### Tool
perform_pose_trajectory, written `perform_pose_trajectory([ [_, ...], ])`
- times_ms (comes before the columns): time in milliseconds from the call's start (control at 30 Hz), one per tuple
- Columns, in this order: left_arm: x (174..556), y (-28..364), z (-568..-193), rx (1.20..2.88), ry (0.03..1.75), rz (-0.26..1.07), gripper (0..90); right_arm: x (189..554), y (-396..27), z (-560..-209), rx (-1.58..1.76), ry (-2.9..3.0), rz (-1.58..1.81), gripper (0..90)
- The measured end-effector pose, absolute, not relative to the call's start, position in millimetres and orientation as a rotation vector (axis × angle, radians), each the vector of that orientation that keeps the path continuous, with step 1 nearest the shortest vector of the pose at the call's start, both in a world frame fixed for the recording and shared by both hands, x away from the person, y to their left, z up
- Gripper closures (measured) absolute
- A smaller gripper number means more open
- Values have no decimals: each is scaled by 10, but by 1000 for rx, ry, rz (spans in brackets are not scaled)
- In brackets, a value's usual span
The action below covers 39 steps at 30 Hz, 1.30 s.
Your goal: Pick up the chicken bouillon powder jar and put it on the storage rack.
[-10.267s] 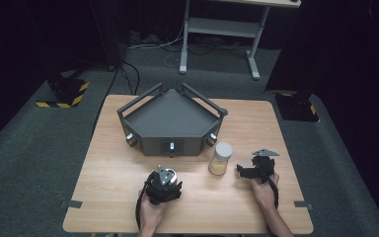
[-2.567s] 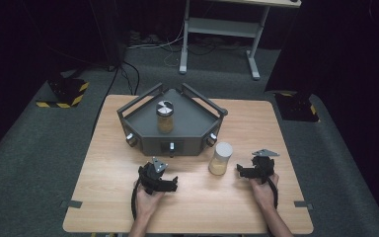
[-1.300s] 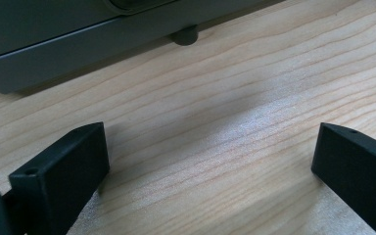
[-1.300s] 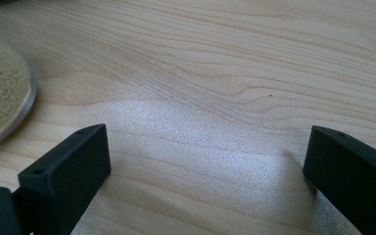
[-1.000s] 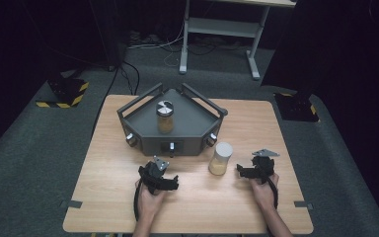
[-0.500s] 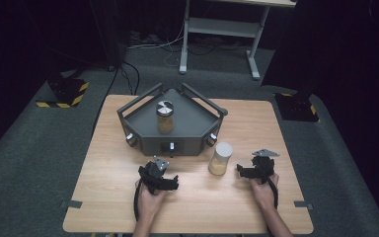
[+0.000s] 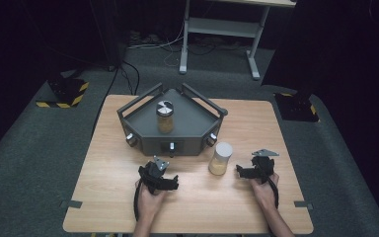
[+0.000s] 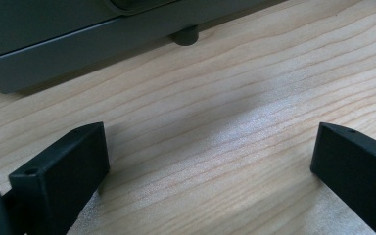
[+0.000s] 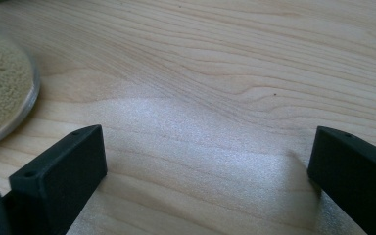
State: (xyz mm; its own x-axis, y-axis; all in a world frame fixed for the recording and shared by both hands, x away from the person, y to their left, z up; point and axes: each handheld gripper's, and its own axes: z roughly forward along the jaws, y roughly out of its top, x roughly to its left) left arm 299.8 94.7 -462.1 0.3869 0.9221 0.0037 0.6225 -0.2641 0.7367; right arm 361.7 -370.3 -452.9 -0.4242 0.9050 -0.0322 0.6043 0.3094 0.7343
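Observation:
A glass jar of tan grains with a black-and-silver lid (image 7: 165, 117) stands upright on the grey three-cornered platform (image 7: 192, 126). A second grain jar with a white lid (image 7: 221, 159) stands on the table just in front of the platform's right corner. My left gripper (image 7: 158, 178) rests on the wood before the platform, open with bare table between its jaws (image 8: 210, 161). My right gripper (image 7: 249, 171) rests to the right of the white-lidded jar. It is open, its jaws have just been opening, and nothing is between them (image 9: 208, 161). That jar's base (image 9: 0, 93) sits left of them.
The platform's front wall and one foot (image 8: 186, 35) lie close ahead of the left gripper. The wooden table (image 7: 256, 123) has free room right of the platform and along its front edge. On the floor behind are a grey stand (image 7: 217, 29) and cables.
Ten seconds ago the black-and-silver-lidded jar was in the left gripper at the table's front; now it stands on the platform. Over the last second nothing has visibly moved.

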Motion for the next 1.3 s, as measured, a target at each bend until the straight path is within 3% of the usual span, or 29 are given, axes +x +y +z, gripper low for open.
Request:
perform_pose_trajectory([
  [1300,2999,945,-4621,1990,1322,585,7,3278,-3742,-4411,1107,2310,1063,0],
])
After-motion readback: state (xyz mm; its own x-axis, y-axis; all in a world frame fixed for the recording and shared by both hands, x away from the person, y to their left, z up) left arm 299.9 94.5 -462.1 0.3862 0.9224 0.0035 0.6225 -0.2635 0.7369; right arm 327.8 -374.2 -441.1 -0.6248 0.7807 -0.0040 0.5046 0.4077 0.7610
